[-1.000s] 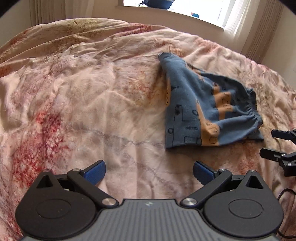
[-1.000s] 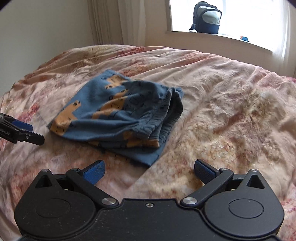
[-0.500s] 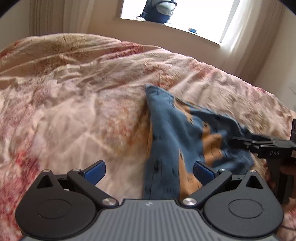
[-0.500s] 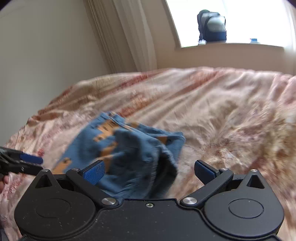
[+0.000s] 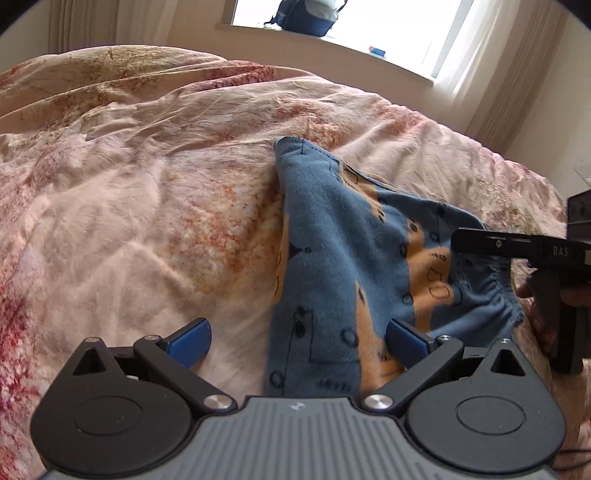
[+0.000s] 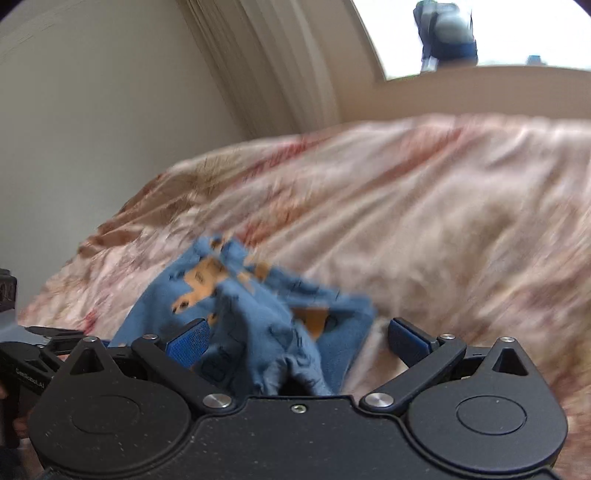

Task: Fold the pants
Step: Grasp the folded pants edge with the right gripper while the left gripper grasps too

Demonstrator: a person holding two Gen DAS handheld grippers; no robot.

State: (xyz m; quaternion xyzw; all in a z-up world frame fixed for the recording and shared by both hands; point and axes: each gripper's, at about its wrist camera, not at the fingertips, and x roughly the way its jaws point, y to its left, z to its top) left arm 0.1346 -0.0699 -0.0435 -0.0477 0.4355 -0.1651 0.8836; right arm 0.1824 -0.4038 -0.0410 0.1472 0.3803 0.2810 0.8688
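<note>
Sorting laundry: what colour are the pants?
Blue pants with orange patches and dark outline prints; clearest in the left wrist view.

Rumpled floral bedspread (image 5: 155,206); backpack (image 5: 306,16) on windowsill (image 5: 332,38); curtains (image 6: 266,66)

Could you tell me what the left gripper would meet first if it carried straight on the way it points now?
Most likely the pants: the left gripper is open, with their near edge already between its fingers. Depth is hard to judge.

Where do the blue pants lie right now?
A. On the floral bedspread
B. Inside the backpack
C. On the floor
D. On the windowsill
A: the pants rest on the pink floral bedspread, between the open fingers of the left tool; the backpack sits apart on the sill.
</note>
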